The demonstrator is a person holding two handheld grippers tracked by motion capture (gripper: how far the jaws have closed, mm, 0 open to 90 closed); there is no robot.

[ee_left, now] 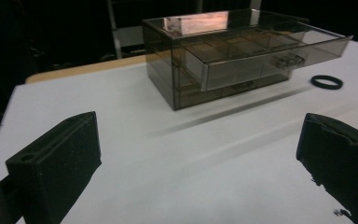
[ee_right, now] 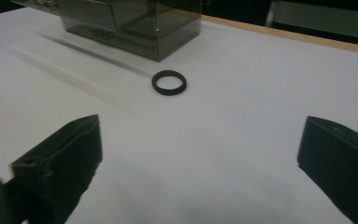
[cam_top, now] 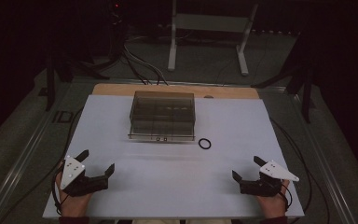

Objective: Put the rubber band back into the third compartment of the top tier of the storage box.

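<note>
Table (cam_top: 121, 186): white top with a strip of pale wood showing along its far edge; bears all items listed below.
Drawer box (cam_top: 162, 115): smoky transparent plastic, standing at the far centre of the table. The left gripper view shows two levels of drawers; the upper drawer (ee_left: 270, 58) is pulled partway out toward the near side, is divided into compartments, and has a small handle on its front. Contents cannot be made out.
Left gripper (cam_top: 98, 161): black, with a grey three-cornered plate on top, held in the person's hand at the near left corner of the table. Jaws spread wide, nothing between them but bare tabletop. Points toward the box, well apart from it.
Right gripper (cam_top: 246, 168): black, grey plate on top, held at the near right corner. Jaws wide apart, gripping nothing. Its own view looks across bare table toward the ring.
Ring (cam_top: 204, 143): small black band, lying flat on the table just beside the box's near right corner, not touching it. Well apart from both grippers, nearer the right one. In the right gripper view it lies ahead, between the lines of the two jaws.
</note>
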